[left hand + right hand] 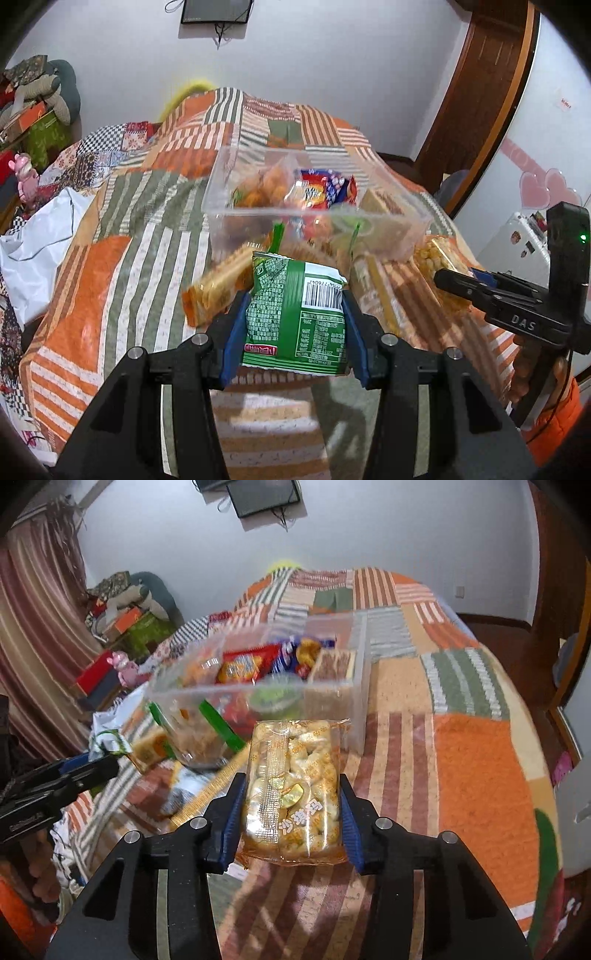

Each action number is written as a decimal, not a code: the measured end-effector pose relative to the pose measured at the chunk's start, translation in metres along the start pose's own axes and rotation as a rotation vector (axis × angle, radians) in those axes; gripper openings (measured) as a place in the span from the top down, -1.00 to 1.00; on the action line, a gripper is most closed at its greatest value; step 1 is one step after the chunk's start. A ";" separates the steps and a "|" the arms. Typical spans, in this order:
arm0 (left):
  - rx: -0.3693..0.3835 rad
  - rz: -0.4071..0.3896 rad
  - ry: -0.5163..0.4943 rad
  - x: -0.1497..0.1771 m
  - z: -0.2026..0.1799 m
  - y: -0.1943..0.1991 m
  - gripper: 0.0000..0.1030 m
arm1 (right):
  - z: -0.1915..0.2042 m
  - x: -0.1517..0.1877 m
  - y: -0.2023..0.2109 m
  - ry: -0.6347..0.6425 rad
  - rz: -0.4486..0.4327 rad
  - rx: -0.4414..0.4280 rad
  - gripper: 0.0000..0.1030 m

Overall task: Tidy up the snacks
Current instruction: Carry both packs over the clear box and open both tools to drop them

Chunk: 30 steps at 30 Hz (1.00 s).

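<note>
Snacks crowd a clear plastic bin [258, 212] on a patchwork orange-and-green striped bedspread [122, 258], with a red biscuit packet [314, 192] and a brown wafer block [332, 672] visible through its walls. Loose packets lie on the cover just in front of the bin, among them an orange-wrapped bar [214, 291] near the left side. A wall-mounted screen [216, 11] hangs on the far wall, and boxes and stuffed toys [37, 96] pile up at far left.

The left gripper [293, 325] pinches a green snack bag [295, 314] between its blue pads, barcode side up, held above the bedspread just short of the bin's near wall. The right gripper [291, 812] clamps a clear packet of pale puffed snacks [293, 790], likewise raised in front of the bin, near its right end. Each tool shows at the edge of the other's view.
</note>
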<state>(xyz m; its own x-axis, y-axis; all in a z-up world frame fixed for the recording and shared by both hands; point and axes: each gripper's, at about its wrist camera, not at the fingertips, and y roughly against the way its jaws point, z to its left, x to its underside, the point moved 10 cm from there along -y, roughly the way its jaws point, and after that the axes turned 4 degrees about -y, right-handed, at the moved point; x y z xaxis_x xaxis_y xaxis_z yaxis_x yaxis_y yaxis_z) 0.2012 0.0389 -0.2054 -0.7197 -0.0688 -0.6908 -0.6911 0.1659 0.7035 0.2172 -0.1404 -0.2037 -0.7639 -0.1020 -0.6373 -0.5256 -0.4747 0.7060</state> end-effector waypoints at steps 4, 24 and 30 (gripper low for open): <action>0.010 -0.025 0.009 -0.013 -0.004 0.000 0.07 | 0.007 -0.017 0.009 0.003 -0.048 -0.005 0.18; 0.053 -0.118 -0.059 -0.099 -0.043 -0.027 0.07 | 0.013 -0.082 0.013 0.019 -0.183 -0.019 0.18; 0.057 -0.108 -0.062 -0.114 -0.046 -0.050 0.07 | 0.015 -0.097 0.001 0.009 -0.193 -0.031 0.18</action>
<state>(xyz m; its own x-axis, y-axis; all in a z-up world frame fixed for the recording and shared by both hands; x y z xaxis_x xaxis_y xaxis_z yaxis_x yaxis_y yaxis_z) 0.3147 -0.0071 -0.1537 -0.6345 -0.0285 -0.7724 -0.7583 0.2165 0.6149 0.2856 -0.1182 -0.1363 -0.6465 -0.0141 -0.7628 -0.6500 -0.5132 0.5605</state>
